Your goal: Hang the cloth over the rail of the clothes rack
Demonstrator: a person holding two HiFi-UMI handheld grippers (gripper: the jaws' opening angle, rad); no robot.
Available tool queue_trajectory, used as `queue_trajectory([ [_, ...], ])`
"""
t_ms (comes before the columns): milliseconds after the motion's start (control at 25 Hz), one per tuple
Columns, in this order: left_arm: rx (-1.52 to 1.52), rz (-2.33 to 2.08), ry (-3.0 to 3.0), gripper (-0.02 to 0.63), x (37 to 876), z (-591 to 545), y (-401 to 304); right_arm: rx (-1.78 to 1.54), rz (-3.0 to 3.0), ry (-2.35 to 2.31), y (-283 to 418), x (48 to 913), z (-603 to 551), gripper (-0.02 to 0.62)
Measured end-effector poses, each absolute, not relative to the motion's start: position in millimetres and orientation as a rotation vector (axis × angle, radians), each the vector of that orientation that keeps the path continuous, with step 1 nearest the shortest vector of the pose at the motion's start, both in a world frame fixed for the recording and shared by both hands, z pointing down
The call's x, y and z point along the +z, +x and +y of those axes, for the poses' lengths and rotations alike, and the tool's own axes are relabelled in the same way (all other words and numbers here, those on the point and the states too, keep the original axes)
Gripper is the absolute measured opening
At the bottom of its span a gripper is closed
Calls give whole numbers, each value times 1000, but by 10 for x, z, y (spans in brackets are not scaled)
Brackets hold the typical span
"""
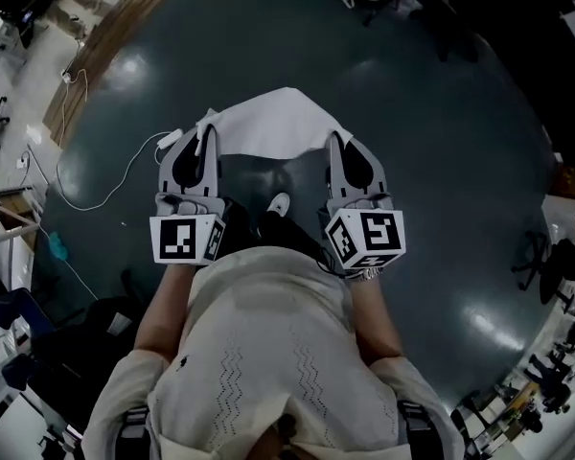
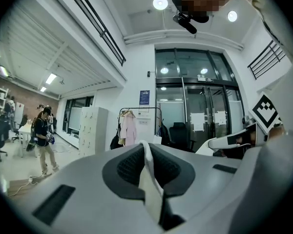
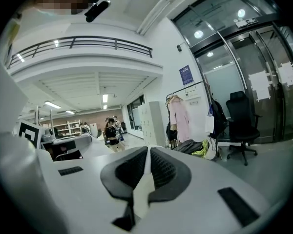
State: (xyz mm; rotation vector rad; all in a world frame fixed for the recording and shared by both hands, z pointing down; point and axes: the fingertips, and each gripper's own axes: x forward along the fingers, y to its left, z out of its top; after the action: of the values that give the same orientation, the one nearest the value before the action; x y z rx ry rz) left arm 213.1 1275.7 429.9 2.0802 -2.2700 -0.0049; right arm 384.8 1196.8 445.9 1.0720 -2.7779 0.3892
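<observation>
A white cloth (image 1: 268, 123) hangs spread between my two grippers above the dark floor in the head view. My left gripper (image 1: 207, 130) is shut on its left corner, and a strip of cloth (image 2: 149, 179) shows pinched between the black pads (image 2: 127, 167). My right gripper (image 1: 337, 137) is shut on the right corner, with the cloth (image 3: 145, 179) squeezed between its pads (image 3: 162, 169). A clothes rack (image 2: 139, 112) with hanging garments stands far off by the glass doors. The same clothes rack (image 3: 188, 89) appears in the right gripper view.
The person's shoe (image 1: 279, 203) shows below the cloth. A white cable (image 1: 125, 175) runs across the floor at left. An office chair (image 3: 241, 123) and a pile of clothes (image 3: 195, 147) sit near the rack. People stand far off (image 2: 44, 138), with lockers (image 2: 93, 128) nearby.
</observation>
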Motion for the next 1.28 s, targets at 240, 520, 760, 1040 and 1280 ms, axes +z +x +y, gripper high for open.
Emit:
queue_trajectory([
  [240, 35, -2303, 2071, 26, 4276, 12391, 2005, 420, -2780, 1047, 3728, 4526, 11598, 23],
  [520, 41, -2238, 2097, 26, 4425, 11712, 1636, 424, -2714, 1117, 3424, 4640, 11071, 23],
  [760, 75, -2170, 2168, 26, 4473, 10734, 1089, 419, -2666, 1224, 2991, 4624, 10121, 23],
  [1040, 51, -2101, 2234, 26, 4408, 9780, 53, 441, -2615, 1329, 2070, 4578, 9252, 23],
  [1280, 32, -2075, 2307, 26, 4286, 9112, -572, 441, -2602, 1380, 1437, 4554, 8766, 23],
])
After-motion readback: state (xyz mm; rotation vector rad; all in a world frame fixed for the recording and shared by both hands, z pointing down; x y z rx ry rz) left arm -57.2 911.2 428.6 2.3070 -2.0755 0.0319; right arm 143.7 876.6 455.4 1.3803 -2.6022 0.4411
